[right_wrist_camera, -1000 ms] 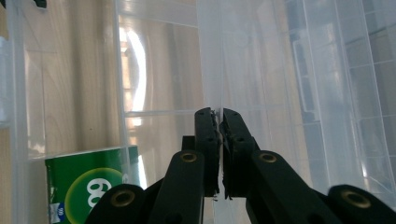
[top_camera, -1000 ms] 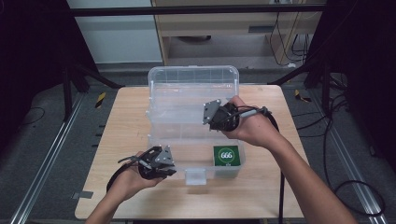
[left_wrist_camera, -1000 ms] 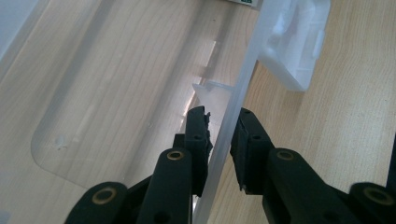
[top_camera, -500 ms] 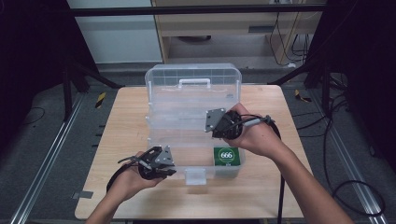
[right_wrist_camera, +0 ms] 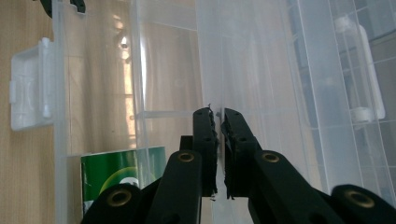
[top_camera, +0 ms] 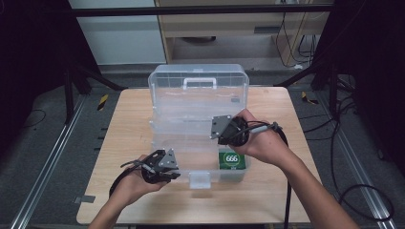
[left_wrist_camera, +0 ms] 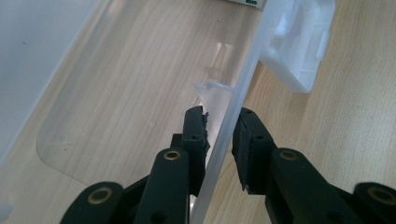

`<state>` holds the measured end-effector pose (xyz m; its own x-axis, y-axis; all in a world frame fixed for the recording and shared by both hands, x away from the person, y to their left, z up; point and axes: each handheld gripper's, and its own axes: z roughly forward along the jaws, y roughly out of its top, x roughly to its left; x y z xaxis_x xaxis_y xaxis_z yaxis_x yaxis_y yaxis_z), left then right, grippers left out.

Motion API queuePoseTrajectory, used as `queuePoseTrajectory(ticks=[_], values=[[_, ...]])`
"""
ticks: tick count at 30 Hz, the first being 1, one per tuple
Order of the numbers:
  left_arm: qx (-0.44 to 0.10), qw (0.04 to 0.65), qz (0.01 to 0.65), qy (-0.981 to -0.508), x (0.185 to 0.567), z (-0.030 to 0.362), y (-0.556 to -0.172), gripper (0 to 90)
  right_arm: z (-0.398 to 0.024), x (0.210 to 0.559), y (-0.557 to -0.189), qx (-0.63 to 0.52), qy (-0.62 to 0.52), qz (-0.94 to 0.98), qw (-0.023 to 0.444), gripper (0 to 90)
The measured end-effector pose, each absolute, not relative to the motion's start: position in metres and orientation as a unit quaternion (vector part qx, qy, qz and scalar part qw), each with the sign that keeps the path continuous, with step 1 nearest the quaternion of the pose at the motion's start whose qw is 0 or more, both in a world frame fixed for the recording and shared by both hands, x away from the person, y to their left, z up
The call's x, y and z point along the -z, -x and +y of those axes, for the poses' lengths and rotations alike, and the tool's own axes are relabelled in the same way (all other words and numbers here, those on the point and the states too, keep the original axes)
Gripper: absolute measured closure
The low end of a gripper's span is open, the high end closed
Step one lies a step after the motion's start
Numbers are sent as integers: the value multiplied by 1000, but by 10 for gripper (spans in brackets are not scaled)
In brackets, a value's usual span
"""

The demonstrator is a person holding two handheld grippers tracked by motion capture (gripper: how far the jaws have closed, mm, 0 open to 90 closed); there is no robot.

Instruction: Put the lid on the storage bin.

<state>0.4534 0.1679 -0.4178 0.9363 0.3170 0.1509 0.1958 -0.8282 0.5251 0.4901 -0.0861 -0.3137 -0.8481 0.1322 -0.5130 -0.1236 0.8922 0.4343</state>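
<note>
Clear plastic makes up the storage box [top_camera: 198,114] that stands open in the middle of the wooden table [top_camera: 124,124], its lid [top_camera: 198,86] tipped back with the white handle [top_camera: 199,83] at the top. A green packet [top_camera: 232,160] marked 666 lies in the box's front right corner.

At the front wall, left of the white latch [top_camera: 199,179], the left gripper [left_wrist_camera: 219,135] straddles the thin rim. Its jaws stand on either side of that wall; the inner one looks to be against the plastic, while a small gap shows at the outer one.

Over the right part of the box, above the packet, the right gripper [right_wrist_camera: 218,135] has its jaws pressed nearly together on a thin clear tray edge [right_wrist_camera: 212,79]. The right gripper view also shows the latch [right_wrist_camera: 28,88] far left and the packet [right_wrist_camera: 122,172] low down.
</note>
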Motion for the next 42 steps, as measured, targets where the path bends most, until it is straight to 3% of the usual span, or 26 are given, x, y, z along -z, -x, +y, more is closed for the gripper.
queuePoseTrajectory(ticks=[12, 15, 20, 23, 26, 28, 31, 36, 42], values=[[-113, 273, 157, -942, 419, 170, -449, 733, -91, 319, -480, -242, 1, 931, 273, 843], [-128, 290, 159, -935, 412, 175, -449, 603, -92, 319, -479, -240, 1, 932, 273, 841], [-114, 348, 161, -917, 393, 193, -430, 505, -92, 320, -479, -244, -1, 930, 275, 838], [-102, 382, 164, -904, 382, 201, -421, 507, -92, 320, -479, -244, 1, 930, 275, 838], [-103, 421, 183, -883, 363, 216, -413, 575, -92, 321, -478, -243, 1, 930, 275, 838], [-112, 421, 190, -880, 350, 224, -412, 656, -92, 322, -476, -243, 3, 929, 279, 836], [-135, 411, 204, -878, 328, 239, -418, 699, -93, 322, -475, -243, 4, 929, 280, 835], [-153, 416, 272, -854, 303, 264, -443, 837, -93, 324, -473, -244, 5, 928, 283, 829], [-149, 451, 328, -817, 292, 277, -469, 891, -92, 325, -471, -242, 4, 926, 289, 821]])
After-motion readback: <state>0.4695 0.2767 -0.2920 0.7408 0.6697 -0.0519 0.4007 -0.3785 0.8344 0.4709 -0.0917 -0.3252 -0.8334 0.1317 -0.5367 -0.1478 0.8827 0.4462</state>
